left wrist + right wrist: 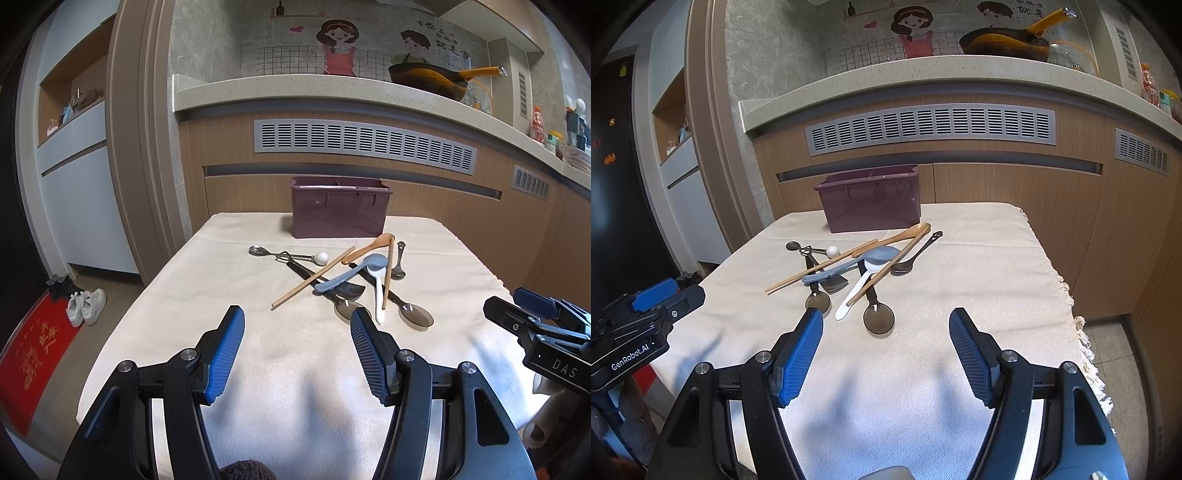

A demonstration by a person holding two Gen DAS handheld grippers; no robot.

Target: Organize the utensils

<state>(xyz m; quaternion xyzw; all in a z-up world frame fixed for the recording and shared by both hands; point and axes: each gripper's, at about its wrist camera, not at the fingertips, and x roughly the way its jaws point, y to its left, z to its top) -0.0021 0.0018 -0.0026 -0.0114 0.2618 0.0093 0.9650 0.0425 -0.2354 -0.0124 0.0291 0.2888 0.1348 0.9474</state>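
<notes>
A heap of utensils lies mid-table on a cream cloth: wooden chopsticks, a wooden spoon, a grey-blue spoon, a white spoon, dark translucent spoons and a metal spoon with a white ball end. Behind the heap stands a purple divided utensil box. The same heap and purple box show in the right wrist view. My left gripper hovers open just short of the heap. My right gripper is open too, near the dark spoon.
A kitchen counter with a wok runs behind the table. Wooden cabinets with vents back the table. On the floor at the left are white shoes and a red mat. The cloth's fringed right edge hangs off the table.
</notes>
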